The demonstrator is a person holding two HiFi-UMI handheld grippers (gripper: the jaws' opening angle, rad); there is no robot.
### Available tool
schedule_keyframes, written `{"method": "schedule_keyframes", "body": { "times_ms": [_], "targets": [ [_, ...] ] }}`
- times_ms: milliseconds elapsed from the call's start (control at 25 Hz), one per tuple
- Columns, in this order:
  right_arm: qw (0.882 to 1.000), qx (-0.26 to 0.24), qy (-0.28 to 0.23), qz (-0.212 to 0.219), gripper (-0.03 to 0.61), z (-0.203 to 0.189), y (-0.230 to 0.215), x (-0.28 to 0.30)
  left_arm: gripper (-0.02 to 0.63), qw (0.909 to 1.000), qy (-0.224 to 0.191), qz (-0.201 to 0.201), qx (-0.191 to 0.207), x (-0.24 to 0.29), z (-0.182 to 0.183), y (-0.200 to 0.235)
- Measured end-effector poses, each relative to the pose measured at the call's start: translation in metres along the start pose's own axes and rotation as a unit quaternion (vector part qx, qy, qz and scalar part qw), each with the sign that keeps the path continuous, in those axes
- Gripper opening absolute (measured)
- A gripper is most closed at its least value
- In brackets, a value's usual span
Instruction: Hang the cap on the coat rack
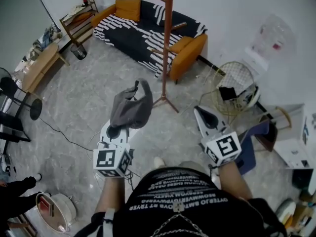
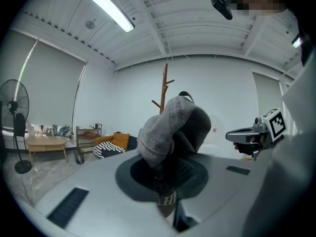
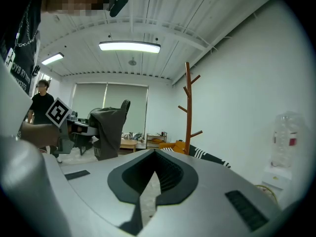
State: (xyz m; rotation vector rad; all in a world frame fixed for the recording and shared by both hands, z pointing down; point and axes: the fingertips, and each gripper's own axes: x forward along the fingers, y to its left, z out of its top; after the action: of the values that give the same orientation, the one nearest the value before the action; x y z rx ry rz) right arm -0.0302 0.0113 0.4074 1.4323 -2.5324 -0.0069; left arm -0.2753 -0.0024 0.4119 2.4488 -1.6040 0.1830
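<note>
**Cap in the left tongs, short of the coat rack**

The left gripper (image 1: 120,127) has its jaws closed narrow on a grey cap (image 1: 131,107), pinching the fabric low down so that the crown bulges upward above the jaws. In the left gripper view the cap fills the middle of the picture and covers the lower part of the coat rack (image 1: 167,43), whose upper pegs show above it.

The rack is a reddish-brown wooden pole with short angled pegs and a spread foot, standing on the grey marbled floor (image 1: 79,107). Seen from the head view, the cap sits to the left of the rack's foot, on the person's side of it. It touches neither the pole nor any peg, and all the pegs that show are bare.

The right gripper (image 1: 199,111) is to the right of the rack's foot, also on the person's side. Its jaws are drawn together with only a thin slit between them and grip nothing.

Behind the rack stands a sofa (image 1: 143,31) with a black-and-white pattern and orange cushions. To the rack's right, by the wall, is a white water dispenser (image 1: 264,48).
</note>
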Motion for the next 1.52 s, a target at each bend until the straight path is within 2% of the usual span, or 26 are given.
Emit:
{"method": "schedule_keyframes", "body": {
  "times_ms": [360,520,1200,1520],
  "targets": [
    [0.999,0.018,-0.009,-0.040,-0.006,0.002,-0.024,-0.012,0.017,0.9992,0.006,-0.039,0.008,0.029,-0.003,-0.013],
    [0.999,0.023,-0.009,-0.048,-0.006,-0.001,-0.037,-0.013,0.017,0.9990,0.005,-0.042,0.013,0.039,0.000,-0.015],
    [1.000,0.017,-0.017,-0.011,-0.006,0.002,-0.099,0.037,0.017,0.9999,0.004,-0.014,0.005,0.102,0.019,-0.027],
    [1.000,0.013,-0.004,0.007,-0.006,-0.004,-0.124,0.062,0.017,0.9999,0.010,-0.001,0.000,0.135,0.016,-0.025]
  ]
}}
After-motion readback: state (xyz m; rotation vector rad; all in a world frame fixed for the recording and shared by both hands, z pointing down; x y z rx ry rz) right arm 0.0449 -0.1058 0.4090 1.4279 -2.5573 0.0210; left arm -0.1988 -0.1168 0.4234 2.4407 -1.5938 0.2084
